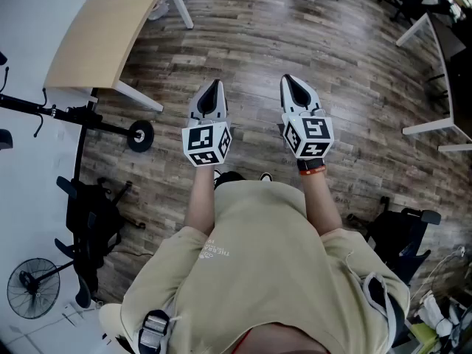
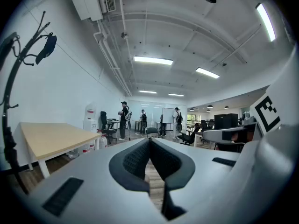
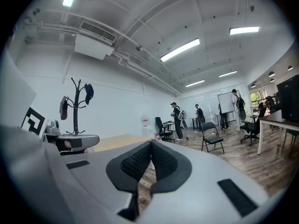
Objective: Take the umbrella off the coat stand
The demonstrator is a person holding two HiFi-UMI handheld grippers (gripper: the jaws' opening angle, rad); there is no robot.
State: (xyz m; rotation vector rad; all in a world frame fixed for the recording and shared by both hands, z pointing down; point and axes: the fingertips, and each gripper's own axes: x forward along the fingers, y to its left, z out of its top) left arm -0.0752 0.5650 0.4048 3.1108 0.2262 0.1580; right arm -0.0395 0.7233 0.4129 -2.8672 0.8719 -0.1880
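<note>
A black coat stand [image 3: 75, 107] rises by the white wall, left of my right gripper [image 3: 151, 144]. Two dark things hang from its hooks, one bluish [image 3: 88, 93] and one greyer [image 3: 63, 107]; I cannot tell which is the umbrella. In the left gripper view the stand [image 2: 8, 97] curves up the left edge with a dark thing [image 2: 46, 48] hanging from a hook. From above, the stand [image 1: 80, 146] is left of my left gripper [image 1: 214, 85]. Both grippers, the right [image 1: 289, 80] and the left [image 2: 149, 141], are held level side by side, shut and empty, away from the stand.
A light wooden table [image 1: 110, 28] stands ahead on the left. A floor fan [image 1: 33, 287] and a black chair [image 1: 88, 220] sit by the stand. White desk legs [image 1: 428, 127] are at the right. A folding chair [image 3: 212, 136] and several people stand far off.
</note>
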